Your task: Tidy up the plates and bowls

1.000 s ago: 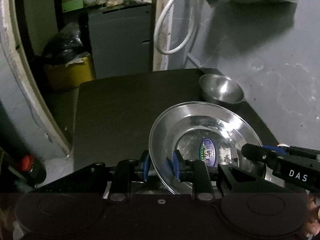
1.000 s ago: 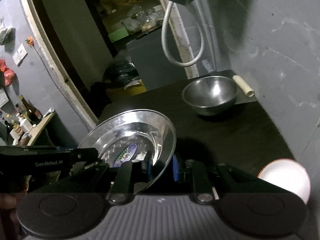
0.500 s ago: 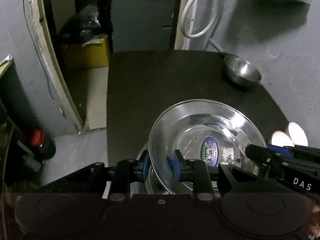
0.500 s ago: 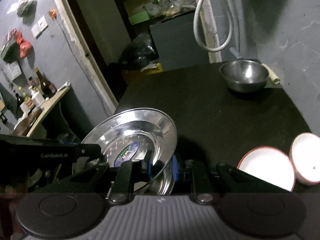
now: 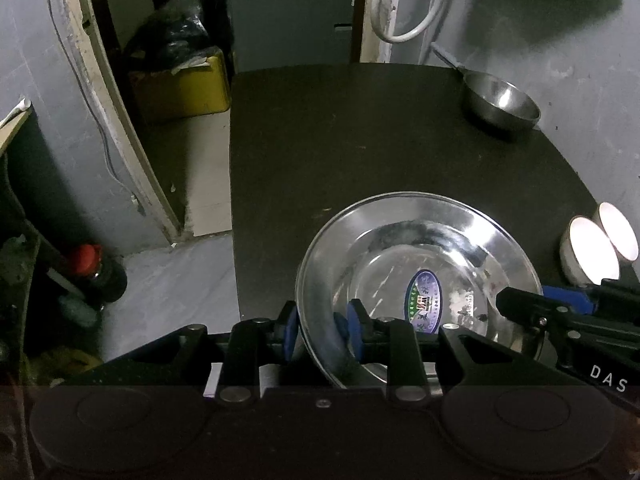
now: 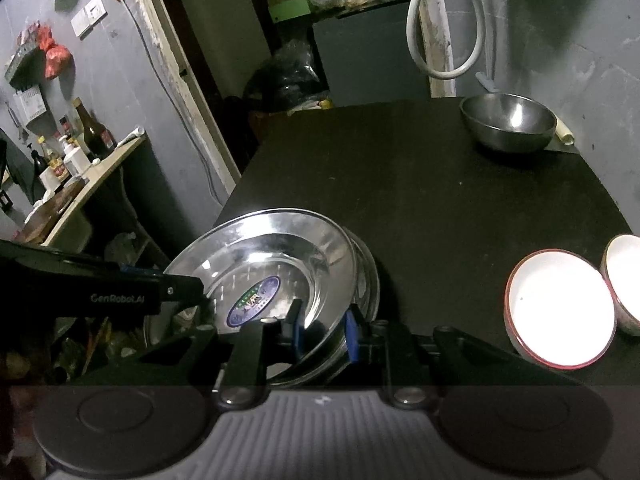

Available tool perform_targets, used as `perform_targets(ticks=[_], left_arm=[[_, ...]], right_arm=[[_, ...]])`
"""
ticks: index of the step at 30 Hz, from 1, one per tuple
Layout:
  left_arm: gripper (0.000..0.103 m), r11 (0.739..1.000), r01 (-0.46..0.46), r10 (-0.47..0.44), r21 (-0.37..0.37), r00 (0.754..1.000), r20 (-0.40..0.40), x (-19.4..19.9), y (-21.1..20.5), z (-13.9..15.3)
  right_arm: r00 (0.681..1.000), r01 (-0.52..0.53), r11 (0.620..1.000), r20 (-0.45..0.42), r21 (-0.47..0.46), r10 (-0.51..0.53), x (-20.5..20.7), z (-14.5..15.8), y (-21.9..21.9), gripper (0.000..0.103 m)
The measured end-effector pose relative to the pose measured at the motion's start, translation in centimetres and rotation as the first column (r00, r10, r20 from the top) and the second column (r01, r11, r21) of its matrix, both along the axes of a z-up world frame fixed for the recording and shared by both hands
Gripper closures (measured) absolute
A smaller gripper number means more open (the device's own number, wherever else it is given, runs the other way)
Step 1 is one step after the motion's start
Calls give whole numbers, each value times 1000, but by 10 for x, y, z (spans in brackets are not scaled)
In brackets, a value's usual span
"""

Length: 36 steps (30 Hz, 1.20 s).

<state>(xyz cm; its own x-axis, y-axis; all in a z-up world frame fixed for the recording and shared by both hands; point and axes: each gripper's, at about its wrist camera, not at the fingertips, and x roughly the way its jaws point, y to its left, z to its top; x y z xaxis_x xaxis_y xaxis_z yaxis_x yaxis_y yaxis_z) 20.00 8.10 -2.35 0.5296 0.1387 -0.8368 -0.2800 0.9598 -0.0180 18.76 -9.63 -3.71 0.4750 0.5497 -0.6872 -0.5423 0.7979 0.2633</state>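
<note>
Both tools hold one steel plate (image 5: 420, 276) between them, above the near edge of the dark worktop (image 5: 360, 140). The left tool (image 5: 318, 330) has its blue pads narrowly set and clamped on the plate's near-left rim; in the right wrist view the right tool (image 6: 322, 330) grips the near-right rim the same way. The left tool's grip has eased very slightly, with the rim between the pads throughout. The plate is tilted, its right side lower as seen from the right wrist.

Directly beneath it lies a second steel plate (image 6: 366, 280), its edge showing under and just right of the held one. That relation governs the coming move: the target sits straight below, slightly offset to the right, so in my judgement the plate needs levelling and a short descent to nest squarely. Neither hand is the nearer; each carries one side.

Elsewhere on the worktop: a steel bowl (image 6: 508, 124) at the far right corner, and two white bowls (image 6: 560, 312) at the near right, touching or almost touching each other, well apart from the plates. Risk noted: uneven release could let the plate slide off the stack.
</note>
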Motion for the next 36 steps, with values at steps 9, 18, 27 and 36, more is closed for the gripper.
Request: perform_targets(ticks=[9,18,27,36], left_arm=[[73,1000,9,-8,23,999,-39,6,-6,-6],[73,999,-12,15,52,998,-66,16,-10,-14],[72,999,-15,19,52,998,-67,19,-10,-16],[72,999,-23,26,45,997,-67,17,-7,-16]], right_arm=[[1000,4,1000,-14,-20,-5,0,-2,4,79],[1000,9,999,19,-53,-8,-6,-4,11,77],[998,-3,995,61,-96,8,-12,-5,20,73],[996,12,993,84,-121,-2,-11,-4,19,70]])
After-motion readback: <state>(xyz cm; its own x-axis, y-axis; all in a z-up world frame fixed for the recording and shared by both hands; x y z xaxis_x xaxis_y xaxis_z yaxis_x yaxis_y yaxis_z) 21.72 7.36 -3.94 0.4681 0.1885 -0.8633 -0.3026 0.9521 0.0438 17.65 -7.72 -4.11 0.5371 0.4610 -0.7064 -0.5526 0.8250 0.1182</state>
